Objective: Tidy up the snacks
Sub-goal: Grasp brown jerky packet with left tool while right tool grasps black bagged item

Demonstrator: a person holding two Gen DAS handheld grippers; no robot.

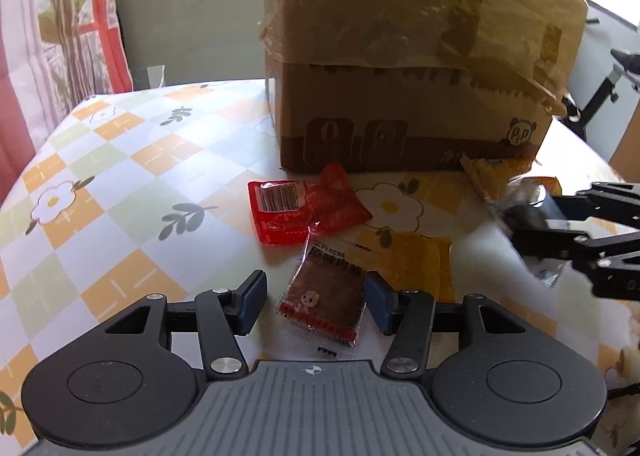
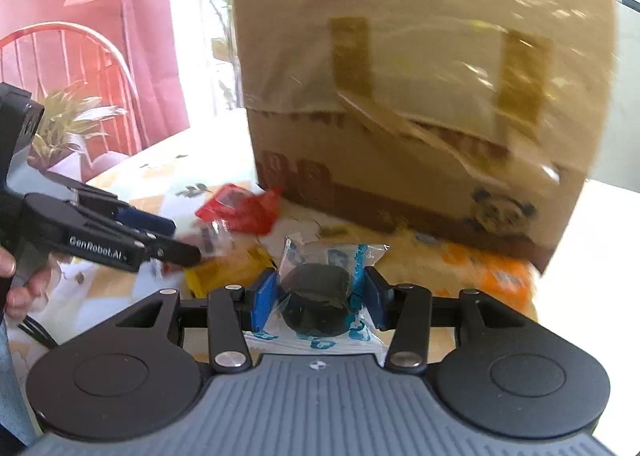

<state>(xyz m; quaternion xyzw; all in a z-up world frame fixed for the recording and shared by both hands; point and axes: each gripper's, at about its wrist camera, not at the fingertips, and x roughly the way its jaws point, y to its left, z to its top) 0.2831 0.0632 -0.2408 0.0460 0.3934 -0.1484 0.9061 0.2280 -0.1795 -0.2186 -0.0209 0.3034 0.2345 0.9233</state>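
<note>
The left claw (image 1: 316,298) is released, its fingers either side of the brown jerky packet (image 1: 323,298) flat on the counter (image 1: 120,196), long axis pointing ahead; the right claw (image 2: 320,298) is clenched on a clear-wrapped dark snack (image 2: 320,298)

We're riding low over the table (image 1: 120,160) on the left wrist camera, looking forward along its fingers, straight at the cardboard box (image 1: 416,56), which stands a little way ahead. On the right wrist camera we sit closer to the cardboard box (image 2: 420,68), facing it at a slant from its right, and it fills the frame. Both views share the box's front face and the red packets (image 1: 304,208) (image 2: 240,212) lying just before it.
</note>
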